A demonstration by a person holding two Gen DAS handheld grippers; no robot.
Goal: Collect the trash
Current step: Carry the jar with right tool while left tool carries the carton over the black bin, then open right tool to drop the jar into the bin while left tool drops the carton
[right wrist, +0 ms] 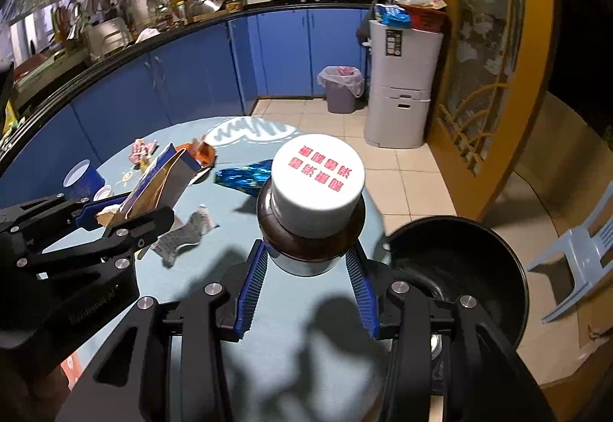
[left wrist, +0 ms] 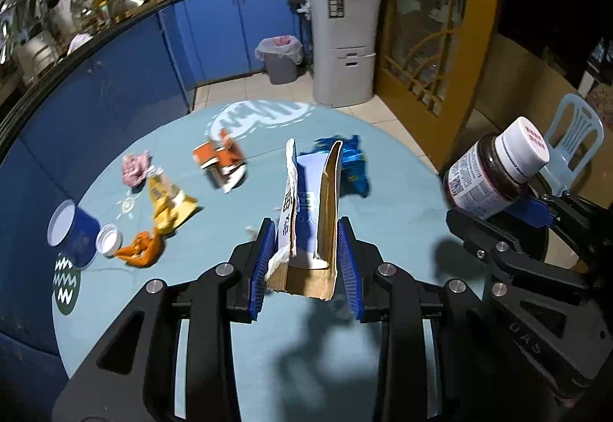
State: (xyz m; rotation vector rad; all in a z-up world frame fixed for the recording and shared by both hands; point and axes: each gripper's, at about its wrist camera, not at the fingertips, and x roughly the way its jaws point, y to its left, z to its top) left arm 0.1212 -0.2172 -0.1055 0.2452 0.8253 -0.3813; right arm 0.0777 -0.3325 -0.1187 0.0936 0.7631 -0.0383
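Nearest in each wrist view are the loads already taken up. The left gripper (left wrist: pixel 306 257) has its jaws clenched on a torn cardboard box (left wrist: pixel 310 215), held upright between the blue pads and lifted clear of the table (left wrist: pixel 214 345). The right gripper (right wrist: pixel 308 268) has its jaws clenched on the brown body of a pill bottle (right wrist: pixel 312 207) with a white cap, also held off the table.

Just right of the bottle, at the table's edge, sits a black bin (right wrist: pixel 459 268), its mouth open and dark. Judging by this, the step in hand is carrying two picked-up pieces to that bin. The next move calls for swinging each load over the bin's mouth and releasing it, one gripper at a time so they do not collide.

Beyond the bottle, more trash lies on the table: a crumpled grey wrapper (right wrist: pixel 184 238) to its left, a blue foil packet (right wrist: pixel 245 178) behind it. Farther left are a yellow wrapper (left wrist: pixel 168 203), an orange peel (left wrist: pixel 141 249), a white lid (left wrist: pixel 109 238), a blue cup (left wrist: pixel 72 232), a pink wad (left wrist: pixel 135 169) and an orange carton (left wrist: pixel 220 161). So the job looks early on. Far behind the bottle, a lined grey bin (right wrist: pixel 341 88) stands on the floor.
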